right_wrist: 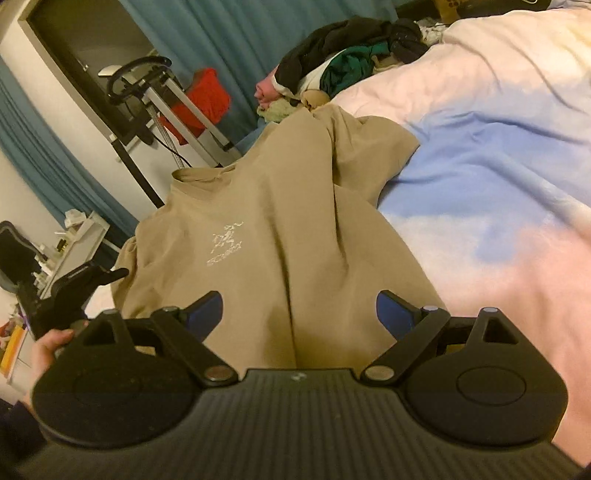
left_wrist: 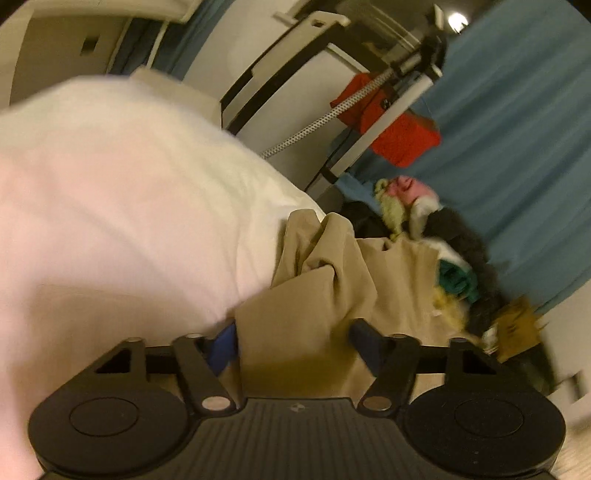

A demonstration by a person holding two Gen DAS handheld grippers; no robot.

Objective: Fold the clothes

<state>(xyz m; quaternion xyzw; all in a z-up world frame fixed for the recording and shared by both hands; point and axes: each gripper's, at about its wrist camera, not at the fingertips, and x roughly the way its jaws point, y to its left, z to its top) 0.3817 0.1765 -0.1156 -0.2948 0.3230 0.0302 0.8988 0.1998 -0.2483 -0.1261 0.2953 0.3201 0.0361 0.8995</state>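
Note:
A beige T-shirt [right_wrist: 280, 206] with a small white print lies spread on the pink and blue bedcover [right_wrist: 498, 177], its collar toward the bed edge. My right gripper [right_wrist: 299, 314] is open, its blue-padded fingers [right_wrist: 393, 314] over the shirt's near hem. In the left wrist view the same shirt [left_wrist: 332, 295] is bunched between the open fingers of my left gripper [left_wrist: 295, 347]; the cloth lies over the left pad [left_wrist: 221, 347]. The left gripper also shows in the right wrist view [right_wrist: 74, 288], held in a hand at the shirt's left side.
A pile of dark, green and pink clothes [right_wrist: 343, 62] sits at the bed's far end, also in the left wrist view [left_wrist: 443, 251]. A clothes steamer with a red garment [right_wrist: 199, 99] stands by the blue curtain [right_wrist: 229, 33]. A cluttered shelf [right_wrist: 70, 240] is at left.

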